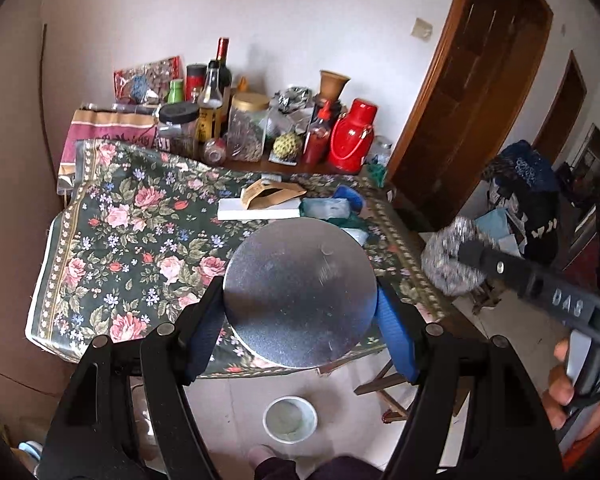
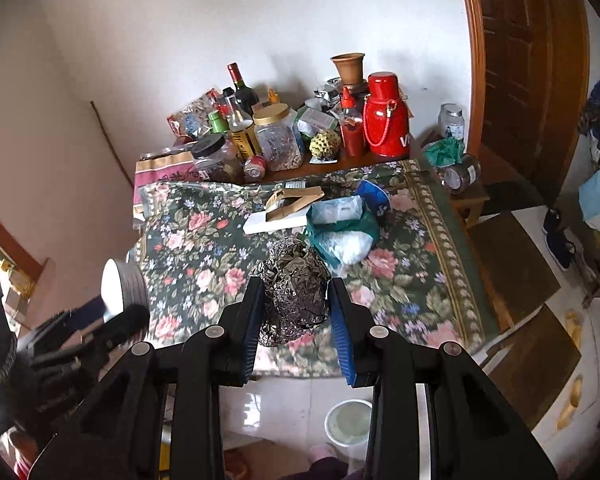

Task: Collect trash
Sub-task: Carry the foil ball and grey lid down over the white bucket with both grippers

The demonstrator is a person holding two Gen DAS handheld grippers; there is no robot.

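My left gripper (image 1: 300, 292) is shut on a round silver tin (image 1: 300, 292), held by its sides with its flat end facing the camera, over the near edge of the floral-clothed table (image 1: 120, 240). My right gripper (image 2: 296, 284) is shut on a crumpled ball of foil (image 2: 296, 292) above the same edge. In the left wrist view the foil ball (image 1: 452, 256) shows at the right; in the right wrist view the tin (image 2: 120, 288) shows at the left. A white bucket (image 1: 290, 418) (image 2: 348, 420) stands on the floor below. A white flat box (image 2: 276, 220), a brown paper packet (image 2: 296, 198) and plastic bags (image 2: 340, 232) lie on the cloth.
Bottles, jars and a red thermos (image 2: 386, 120) crowd the back of the table by the wall. A wooden door (image 2: 532, 60) and a low stool (image 2: 468, 196) with jars are to the right. A person's foot (image 1: 262, 454) is by the bucket.
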